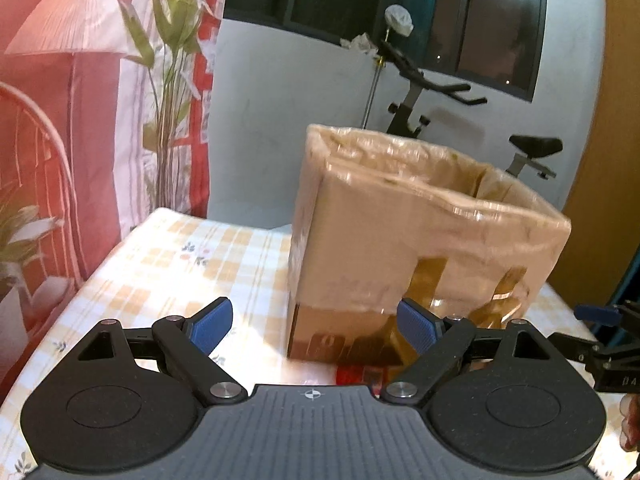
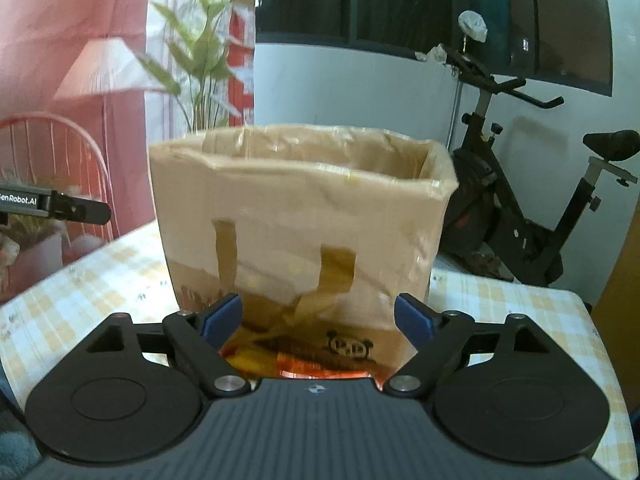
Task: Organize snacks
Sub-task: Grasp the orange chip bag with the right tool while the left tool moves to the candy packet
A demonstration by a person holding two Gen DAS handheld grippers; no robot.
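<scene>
Where the checked table (image 2: 500, 300) ends, exercise bike (image 2: 516, 216), plant (image 2: 200, 52), lamp (image 2: 100, 68).

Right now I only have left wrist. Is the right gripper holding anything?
Observer: No, the right gripper is open, with nothing between its pads.
Operator: Anything below it?
Observer: An orange packet lies on the table in front of the box, just past the gripper's body.
Operator: Which box face is it on?
Observer: The face with a panda-like stamp low down.
</scene>
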